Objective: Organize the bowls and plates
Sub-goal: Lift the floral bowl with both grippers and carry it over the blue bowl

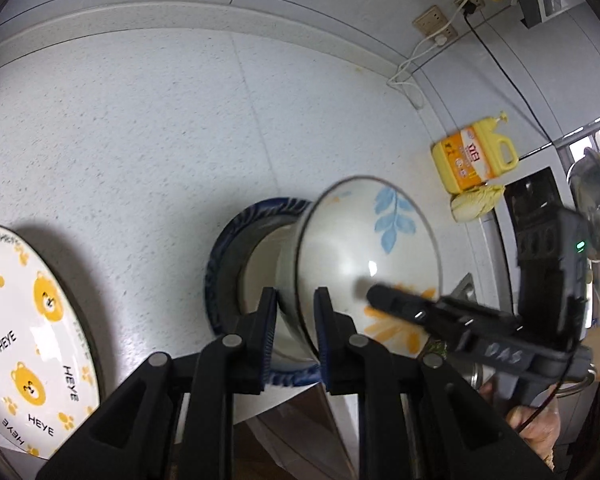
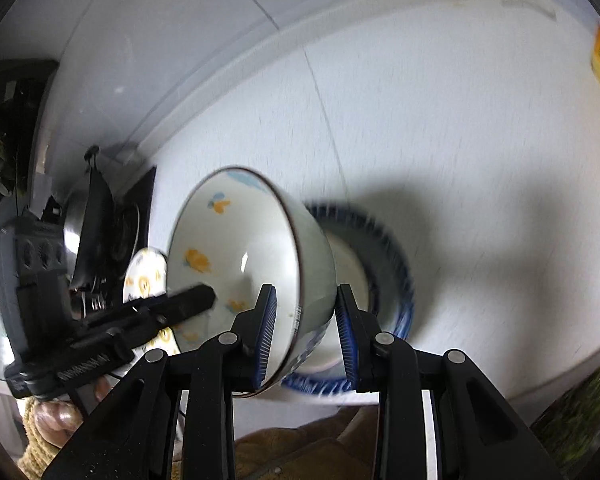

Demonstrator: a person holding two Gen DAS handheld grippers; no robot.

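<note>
In the left wrist view, a white plate (image 1: 28, 344) printed with yellow bears lies at the lower left of the frame on the speckled counter (image 1: 140, 140). At the centre, the left gripper (image 1: 296, 340) pinches the rim of a white bowl (image 1: 364, 256) with blue and orange leaf prints, one finger inside and one outside. The bowl is tilted on its side, just in front of a blue-rimmed bowl (image 1: 236, 248) resting on the counter. To the right, the right gripper (image 1: 396, 304) reaches into the bowl's mouth; a yellow detergent bottle (image 1: 472, 156) stands at the upper right. In the right wrist view, the right gripper (image 2: 306, 336) straddles the bowl's (image 2: 244, 248) wall, though whether its pads press the wall cannot be told.
</note>
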